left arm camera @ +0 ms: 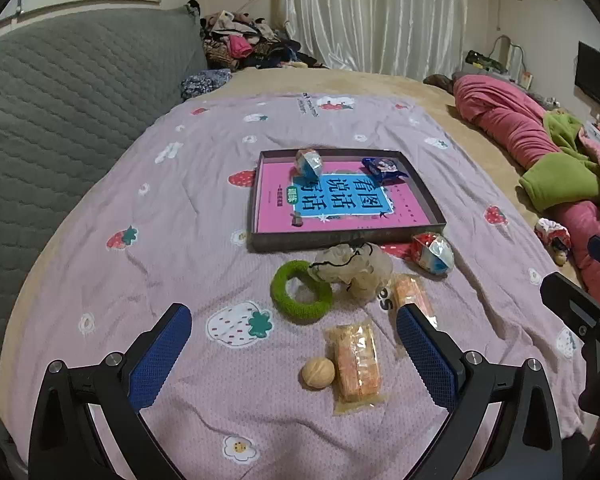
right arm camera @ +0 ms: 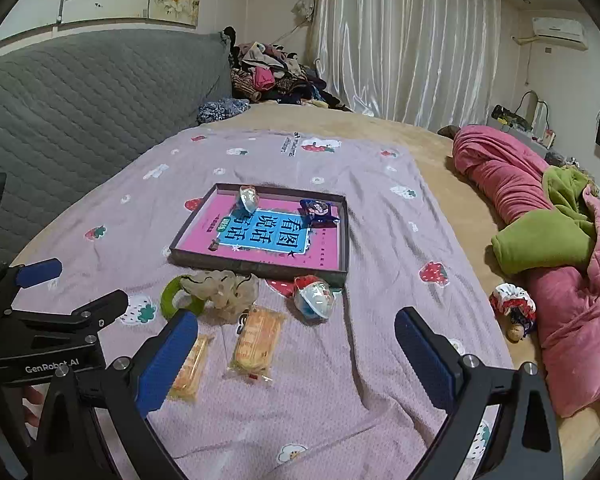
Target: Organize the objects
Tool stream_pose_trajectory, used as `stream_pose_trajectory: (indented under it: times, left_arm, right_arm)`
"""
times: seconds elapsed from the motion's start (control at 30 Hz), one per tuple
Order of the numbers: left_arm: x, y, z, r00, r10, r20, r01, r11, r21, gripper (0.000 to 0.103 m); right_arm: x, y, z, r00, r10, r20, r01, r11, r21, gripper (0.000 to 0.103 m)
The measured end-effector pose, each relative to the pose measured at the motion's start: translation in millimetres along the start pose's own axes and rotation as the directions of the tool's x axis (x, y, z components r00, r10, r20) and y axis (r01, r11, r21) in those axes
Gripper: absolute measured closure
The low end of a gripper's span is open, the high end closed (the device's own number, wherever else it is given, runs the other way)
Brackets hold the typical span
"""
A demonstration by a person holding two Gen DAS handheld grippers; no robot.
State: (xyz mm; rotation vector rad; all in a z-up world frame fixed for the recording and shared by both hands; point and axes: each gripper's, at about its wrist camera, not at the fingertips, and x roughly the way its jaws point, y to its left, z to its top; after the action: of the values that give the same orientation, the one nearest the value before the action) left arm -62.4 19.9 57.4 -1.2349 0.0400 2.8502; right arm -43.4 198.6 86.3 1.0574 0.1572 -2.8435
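Observation:
A dark shallow box (left arm camera: 342, 234) (right arm camera: 260, 267) with a pink and blue book inside lies on the purple sheet. In it sit a small wrapped snack (left arm camera: 309, 162) (right arm camera: 249, 197) and a dark blue packet (left arm camera: 383, 169) (right arm camera: 318, 210). In front of the box lie a green ring (left arm camera: 300, 307) (right arm camera: 171, 297), a beige scrunchie (left arm camera: 354, 267) (right arm camera: 224, 290), a red and blue wrapped snack (left arm camera: 434, 253) (right arm camera: 314, 296), two orange biscuit packets (left arm camera: 358, 362) (left arm camera: 410, 294) (right arm camera: 258, 338) (right arm camera: 190, 368) and a walnut (left arm camera: 318, 373). My left gripper (left arm camera: 294, 346) is open above the walnut. My right gripper (right arm camera: 296, 354) is open and empty.
A grey quilted headboard (left arm camera: 68, 92) stands on the left. A pink and green duvet (right arm camera: 548, 240) lies bunched on the right, with a small doll (right arm camera: 514, 310) beside it. A clothes pile (left arm camera: 248, 44) sits at the far end before white curtains.

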Motion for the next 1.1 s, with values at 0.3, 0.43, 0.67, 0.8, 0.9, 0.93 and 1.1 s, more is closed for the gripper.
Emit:
stream_pose_trajectory:
  times: [0.3, 0.43, 0.67, 0.8, 0.9, 0.93, 1.1]
  left_arm:
    - [5, 1, -10, 1.0, -0.002, -0.02, 0.002, 1.0, 0.006, 0.001]
    - [8, 3, -14, 1.0, -0.003, -0.031, 0.003, 1.0, 0.0, 0.001]
    - [10, 7, -18, 0.999, -0.003, -0.039, 0.003, 1.0, -0.008, 0.001]
    - [13, 10, -20, 0.999, -0.005, -0.048, 0.004, 1.0, -0.017, 0.001]
    - [17, 13, -23, 0.998, -0.004, -0.057, 0.003, 1.0, -0.022, 0.001]
    - [18, 13, -24, 0.998, -0.003, -0.059, 0.002, 1.0, -0.024, 0.001]
    - [26, 14, -28, 0.997, -0.011, -0.079, 0.009, 1.0, -0.025, 0.001]
  right_arm:
    - [-1, -1, -2, 1.0, 0.002, -0.006, -0.002, 1.0, 0.002, 0.003]
    - [1, 0, -6, 1.0, 0.0, -0.012, 0.0, 1.0, 0.0, 0.003]
    - [3, 1, -9, 1.0, -0.004, -0.018, 0.004, 1.0, -0.001, 0.003]
    - [5, 3, -12, 1.0, -0.01, -0.025, 0.009, 1.0, -0.005, 0.003]
    - [8, 4, -16, 0.999, -0.011, -0.037, 0.011, 1.0, -0.009, 0.003]
    - [10, 5, -17, 0.999, -0.012, -0.04, 0.011, 1.0, -0.012, 0.003]
    - [15, 7, -21, 0.999, -0.014, -0.053, 0.013, 1.0, -0.019, 0.003]
